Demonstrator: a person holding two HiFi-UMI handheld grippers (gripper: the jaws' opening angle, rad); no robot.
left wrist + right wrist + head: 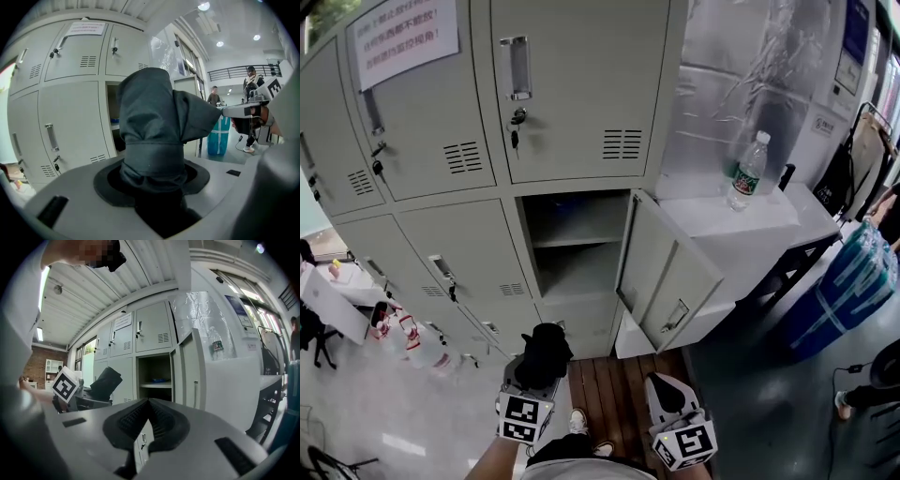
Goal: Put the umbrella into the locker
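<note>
I am pinching the umbrella in my left hand-held gripper, in front of the open locker. My right hand-held gripper is pressed together, empty. Next, I think, reaching inside.

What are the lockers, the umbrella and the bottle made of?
The lockers look like grey painted sheet metal: flat doors, punched vents. The umbrella seems matte dark cloth, creased and folded. The bottle looks like clear plastic, see-through, with a green label.

Matt painted metal locker, dark cloth umbrella, clear plastic bottle
</note>
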